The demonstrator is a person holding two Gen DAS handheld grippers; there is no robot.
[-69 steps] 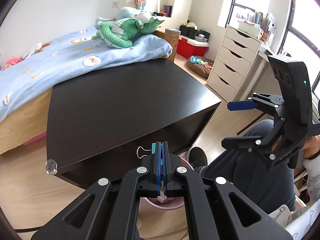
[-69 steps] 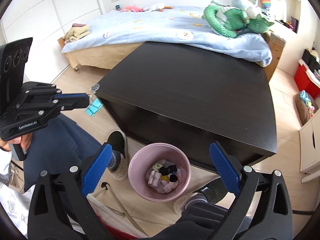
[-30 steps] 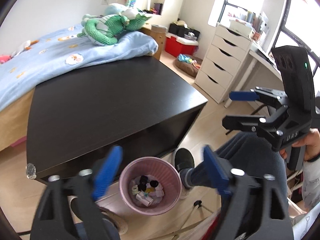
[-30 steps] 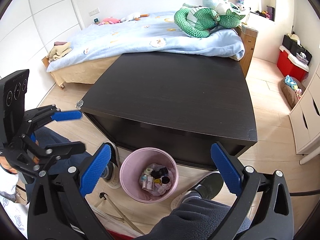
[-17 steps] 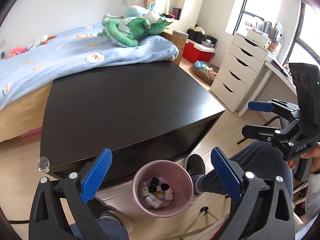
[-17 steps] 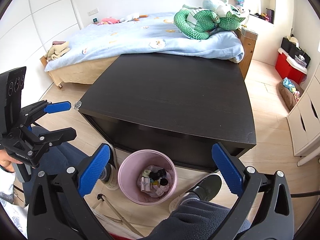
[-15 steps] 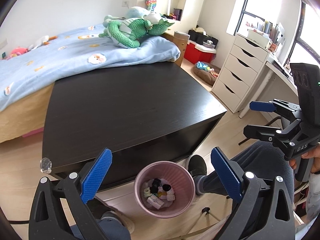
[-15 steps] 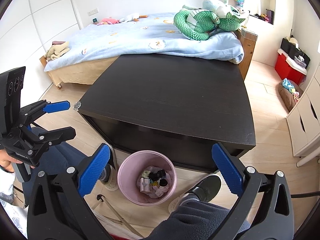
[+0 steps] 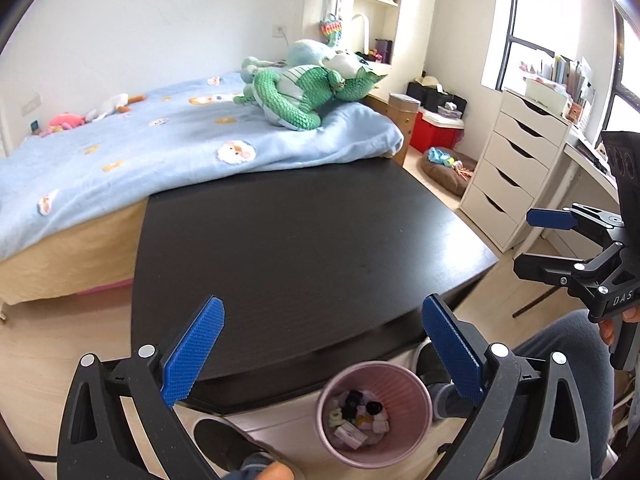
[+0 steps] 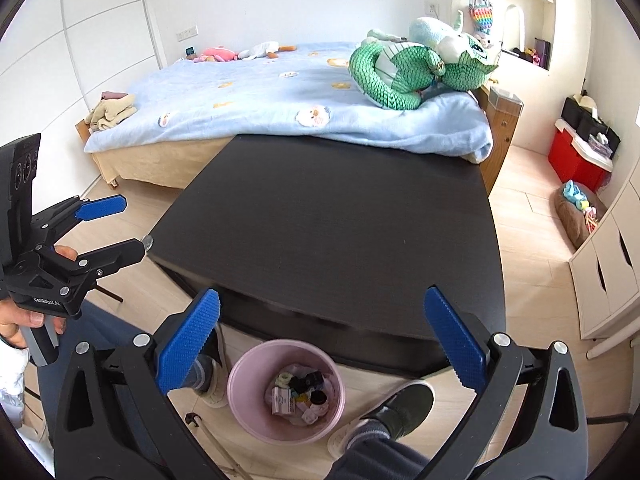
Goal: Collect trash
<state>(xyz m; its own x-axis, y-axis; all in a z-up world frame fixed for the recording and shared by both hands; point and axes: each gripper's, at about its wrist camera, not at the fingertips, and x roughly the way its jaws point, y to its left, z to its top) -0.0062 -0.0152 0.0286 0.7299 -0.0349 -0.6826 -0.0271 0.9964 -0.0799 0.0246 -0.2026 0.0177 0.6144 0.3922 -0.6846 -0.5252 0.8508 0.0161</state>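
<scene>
A pink trash bin stands on the floor at the near edge of the black table; it also shows in the right wrist view. Several small pieces of trash lie in it. My left gripper is open and empty, held above the table's near edge and the bin. My right gripper is open and empty, also above the bin. Each gripper shows in the other's view, the right and the left, both with jaws apart.
A bed with a blue blanket and a green plush dragon lies behind the table. White drawers stand to the right. The person's feet and knees flank the bin.
My left gripper was shut on a small binder clip; it has opened and the clip is gone from it. Both views have since tilted up toward the bed.
</scene>
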